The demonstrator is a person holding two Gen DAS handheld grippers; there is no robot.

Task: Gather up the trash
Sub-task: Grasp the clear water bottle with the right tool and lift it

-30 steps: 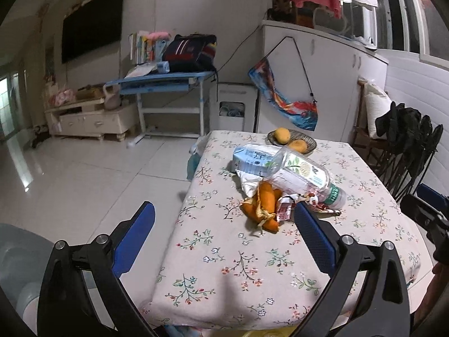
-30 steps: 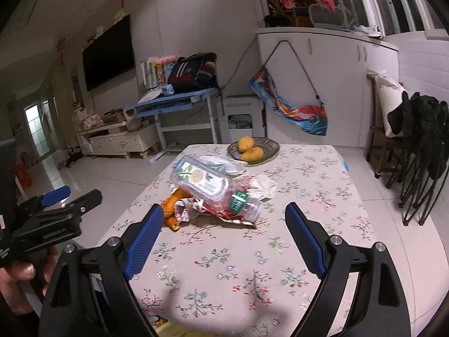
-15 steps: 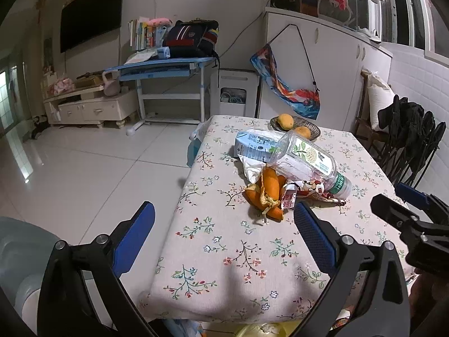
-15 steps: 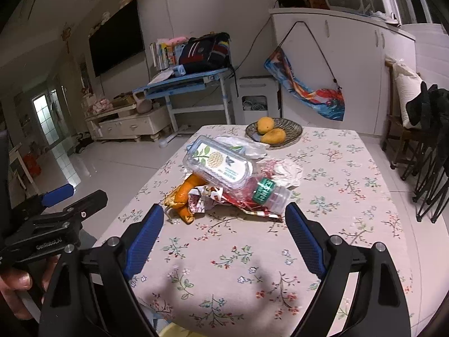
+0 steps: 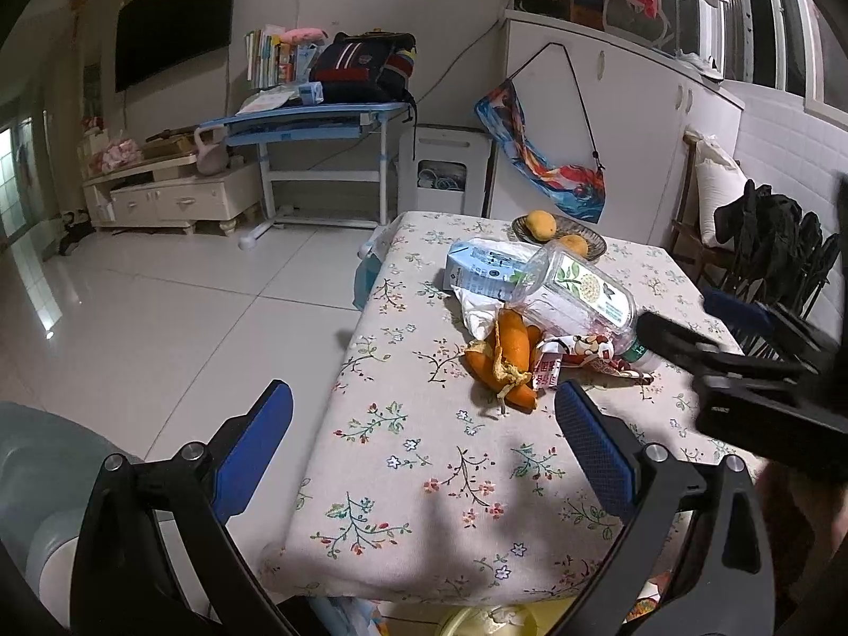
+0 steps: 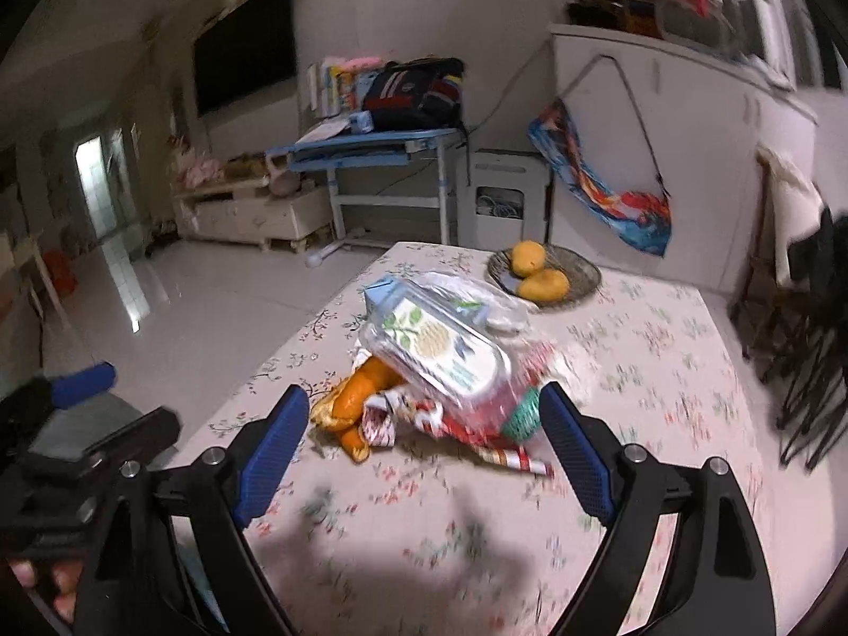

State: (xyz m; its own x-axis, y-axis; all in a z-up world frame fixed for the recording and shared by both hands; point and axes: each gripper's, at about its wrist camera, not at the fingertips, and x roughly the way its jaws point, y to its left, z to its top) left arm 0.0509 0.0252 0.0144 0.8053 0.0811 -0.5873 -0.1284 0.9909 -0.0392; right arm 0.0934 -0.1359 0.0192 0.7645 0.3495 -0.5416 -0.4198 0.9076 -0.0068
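Observation:
A heap of trash lies mid-table on the floral cloth: a clear plastic bottle (image 5: 577, 291) with a green cap, a blue-white carton (image 5: 482, 269), orange peel (image 5: 503, 360), red-white wrappers (image 5: 577, 350) and white tissue (image 5: 477, 312). My left gripper (image 5: 424, 440) is open over the table's near left edge, short of the peel. My right gripper (image 6: 424, 434) is open just in front of the heap, with the bottle (image 6: 440, 344), peel (image 6: 355, 397) and wrappers (image 6: 487, 440) between its fingers' line. The right gripper body (image 5: 752, 371) shows at the right in the left wrist view.
A woven dish with two mangoes (image 6: 535, 270) sits at the table's far end. A grey bin (image 5: 42, 471) stands on the floor at lower left. Folding chairs with dark clothes (image 5: 779, 244) stand right of the table. A blue desk (image 5: 318, 116) stands at the back.
Both grippers have moved forward and lower toward the trash heap; the right one advanced more and its view is motion-blurred. Both stay open. The trash has not moved.

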